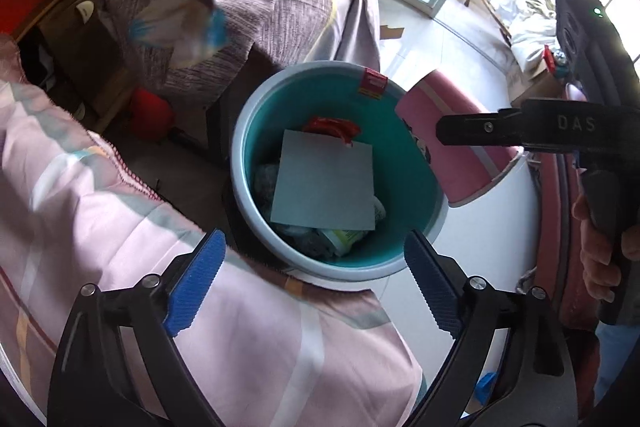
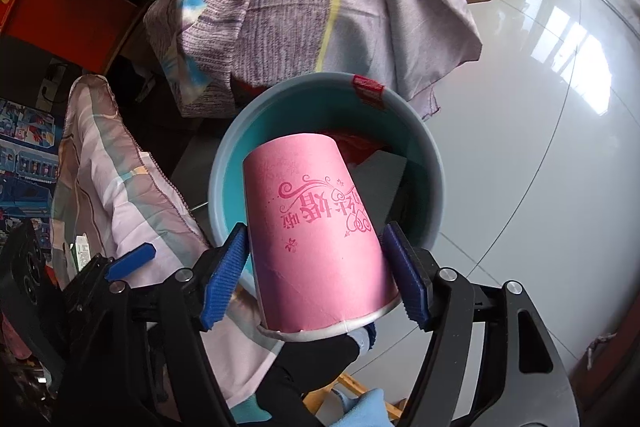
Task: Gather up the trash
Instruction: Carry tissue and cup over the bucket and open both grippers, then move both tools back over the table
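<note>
Blue-padded fingers (image 2: 224, 275) of the right gripper (image 2: 320, 275) bracket a pink paper cup (image 2: 316, 247), which sits upside down between them with its white rim toward the camera. At nine o'clock the pad lies against the cup's wall; at three o'clock the other pad looks to be touching too, though a thin gap there cannot be ruled out. Magenta lettering runs across the cup (inverted, like the cup itself). It hangs tilted over the mouth of a teal bin (image 2: 436, 179), its base end at about twelve o'clock above the bin's interior.

From the left wrist view, the left gripper (image 1: 316, 283) stands wide with nothing between its blue pads, which sit at seven and five o'clock below the bin (image 1: 240, 163). A grey sheet of card (image 1: 324, 183) lies flat inside on top of other rubbish, with a red wrapper (image 1: 332, 127) just past it at twelve o'clock. The cup (image 1: 448, 139) shows at three o'clock of the bin, over its rim, with one black finger of the right gripper (image 1: 480, 131) across it. Pink patterned bedding (image 1: 120, 227) fills the nine o'clock side.
</note>
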Demonstrator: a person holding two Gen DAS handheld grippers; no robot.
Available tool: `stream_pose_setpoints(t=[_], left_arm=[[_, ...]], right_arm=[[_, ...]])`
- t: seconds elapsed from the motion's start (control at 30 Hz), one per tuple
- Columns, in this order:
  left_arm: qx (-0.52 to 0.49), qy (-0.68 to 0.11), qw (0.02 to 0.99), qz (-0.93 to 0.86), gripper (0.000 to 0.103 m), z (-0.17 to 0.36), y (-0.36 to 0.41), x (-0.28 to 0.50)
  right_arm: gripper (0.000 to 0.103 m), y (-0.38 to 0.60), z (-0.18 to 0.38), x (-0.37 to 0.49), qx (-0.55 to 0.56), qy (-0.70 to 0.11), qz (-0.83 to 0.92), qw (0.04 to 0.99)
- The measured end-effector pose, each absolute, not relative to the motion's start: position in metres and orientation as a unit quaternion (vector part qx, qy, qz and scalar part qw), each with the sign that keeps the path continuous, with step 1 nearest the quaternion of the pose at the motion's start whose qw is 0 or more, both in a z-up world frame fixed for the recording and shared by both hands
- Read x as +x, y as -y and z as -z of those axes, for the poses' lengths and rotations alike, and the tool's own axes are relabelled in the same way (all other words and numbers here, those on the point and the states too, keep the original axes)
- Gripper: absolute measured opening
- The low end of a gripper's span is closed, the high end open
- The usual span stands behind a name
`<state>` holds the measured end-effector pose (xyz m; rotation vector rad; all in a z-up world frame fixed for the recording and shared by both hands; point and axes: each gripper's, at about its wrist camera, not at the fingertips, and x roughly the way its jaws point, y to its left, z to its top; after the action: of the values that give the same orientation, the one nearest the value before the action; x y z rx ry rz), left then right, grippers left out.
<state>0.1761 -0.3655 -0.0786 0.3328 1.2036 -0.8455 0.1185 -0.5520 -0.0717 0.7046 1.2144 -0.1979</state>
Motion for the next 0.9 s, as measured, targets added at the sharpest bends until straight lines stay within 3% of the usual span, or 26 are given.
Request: stream_pose_setpoints(t=[0.4, 0.9], left_arm=[[0.142, -0.54, 0.736, 0.383, 0.093, 0.069, 0.339, 0.167], [0.109, -0.522, 0.761, 0.369, 0.096, 0.041, 0.279, 0.151]], right_arm=[[0.077, 0.532, 0.06, 0.119, 0.299, -0.575, 0.103, 0.755], [0.082, 0.473, 0.043, 0.109, 0.265, -0.602, 0.099, 0.746]])
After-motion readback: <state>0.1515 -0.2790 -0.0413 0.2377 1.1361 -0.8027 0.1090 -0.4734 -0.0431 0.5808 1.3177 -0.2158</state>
